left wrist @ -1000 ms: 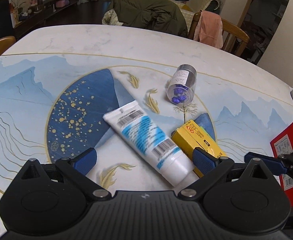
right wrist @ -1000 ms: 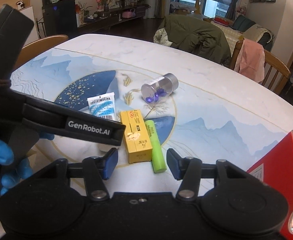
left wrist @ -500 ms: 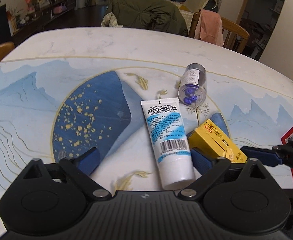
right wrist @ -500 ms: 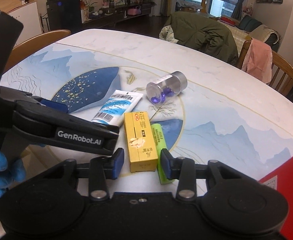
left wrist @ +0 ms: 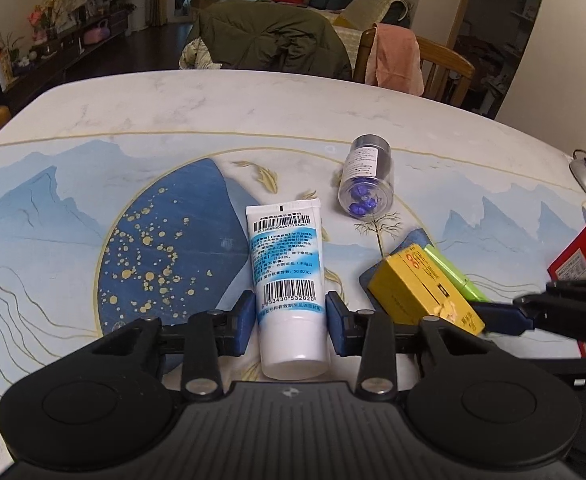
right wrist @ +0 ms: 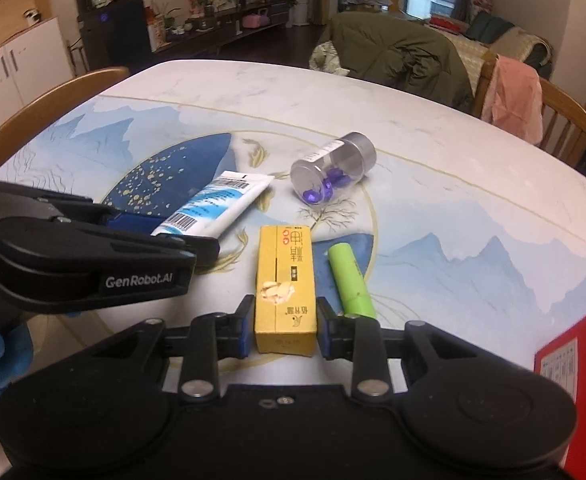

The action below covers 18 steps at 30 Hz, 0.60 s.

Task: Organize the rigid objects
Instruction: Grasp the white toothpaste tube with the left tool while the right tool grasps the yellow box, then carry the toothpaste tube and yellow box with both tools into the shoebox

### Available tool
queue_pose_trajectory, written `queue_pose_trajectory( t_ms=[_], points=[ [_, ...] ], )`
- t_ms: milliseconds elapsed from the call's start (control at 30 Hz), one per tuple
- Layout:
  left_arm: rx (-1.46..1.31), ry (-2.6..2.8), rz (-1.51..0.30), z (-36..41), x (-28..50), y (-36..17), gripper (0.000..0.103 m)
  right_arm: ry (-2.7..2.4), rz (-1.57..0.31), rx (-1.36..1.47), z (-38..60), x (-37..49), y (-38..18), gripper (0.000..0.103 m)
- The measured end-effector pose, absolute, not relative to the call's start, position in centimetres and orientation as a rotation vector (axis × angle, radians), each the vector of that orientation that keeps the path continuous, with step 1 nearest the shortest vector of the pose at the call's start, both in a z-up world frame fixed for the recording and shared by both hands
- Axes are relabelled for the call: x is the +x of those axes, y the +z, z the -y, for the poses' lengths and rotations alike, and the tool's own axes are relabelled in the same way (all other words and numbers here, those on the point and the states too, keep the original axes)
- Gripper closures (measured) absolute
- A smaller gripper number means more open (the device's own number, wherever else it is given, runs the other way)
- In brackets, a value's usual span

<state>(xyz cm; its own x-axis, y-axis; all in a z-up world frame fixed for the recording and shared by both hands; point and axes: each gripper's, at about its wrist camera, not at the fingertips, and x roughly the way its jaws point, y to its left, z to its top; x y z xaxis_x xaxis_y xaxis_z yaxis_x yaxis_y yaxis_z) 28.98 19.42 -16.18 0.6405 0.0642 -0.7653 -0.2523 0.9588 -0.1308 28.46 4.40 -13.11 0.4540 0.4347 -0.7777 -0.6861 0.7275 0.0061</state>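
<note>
Nearest, the left gripper [left wrist: 289,318] straddles the cap end of the white plastic tube with blue label and barcodes [left wrist: 287,276]; its jaws are closing, blue pads at the tube's sides, the tube's long axis running straight away along the fingers. Just right of the tube, the right gripper [right wrist: 283,326] is likewise closing on the near end of the yellow cardboard box [right wrist: 285,286], also lying lengthwise to it. "GenRobot.AI" reads on the left tool. Right of the box lies a green cylinder [right wrist: 351,280]; beyond the tube, a clear jar of purple pieces [right wrist: 333,174] on its side.
</note>
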Motion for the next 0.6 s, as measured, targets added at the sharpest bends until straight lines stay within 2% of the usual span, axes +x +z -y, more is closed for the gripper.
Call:
queue_pose_trajectory(
  t_ms=[300,600],
  points=[
    [-0.297,0.164,-0.866,-19.8,27.0,-15.7,0.067,0.635,-0.908,-0.214,-2.4,26.8,-12.2,0.075],
    [-0.385,0.123,-0.863,-19.2,23.0,-13.6,0.067,0.583,-0.877,-0.147,0.5,23.5,-9.1,0.075]
  ],
)
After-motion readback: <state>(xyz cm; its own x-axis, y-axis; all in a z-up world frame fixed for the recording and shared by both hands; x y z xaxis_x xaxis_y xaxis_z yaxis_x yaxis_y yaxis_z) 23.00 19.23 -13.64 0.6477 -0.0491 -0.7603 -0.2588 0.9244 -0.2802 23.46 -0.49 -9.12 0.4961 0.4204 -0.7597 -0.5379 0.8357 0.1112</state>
